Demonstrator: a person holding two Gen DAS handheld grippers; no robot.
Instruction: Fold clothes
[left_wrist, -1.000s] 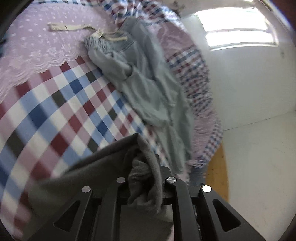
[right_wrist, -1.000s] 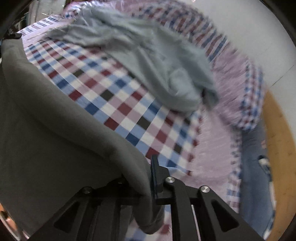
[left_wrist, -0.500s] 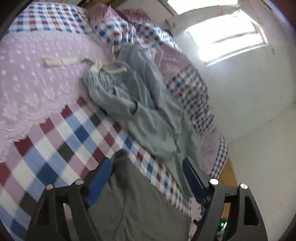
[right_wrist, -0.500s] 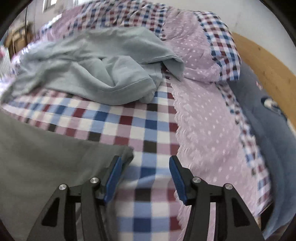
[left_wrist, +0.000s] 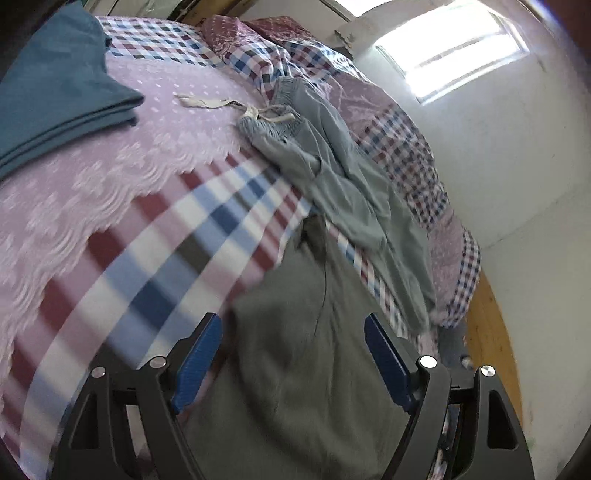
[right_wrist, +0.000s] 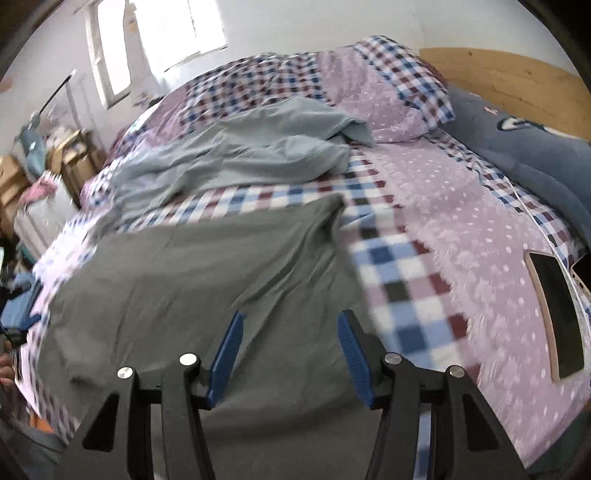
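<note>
I'm hovering both grippers, left & right, jaws wide open w/ nothing held, over the grey garment lying spread on the bed; wrinkles risking a crooked fold.

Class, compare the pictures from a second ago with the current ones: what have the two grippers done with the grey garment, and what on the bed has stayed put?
Both grippers let go. A second ago each was shut on the grey garment; now the left gripper and right gripper are open and drawn back above it, and it lies spread on the checked bedspread. The light blue trousers stayed where they were.
</note>
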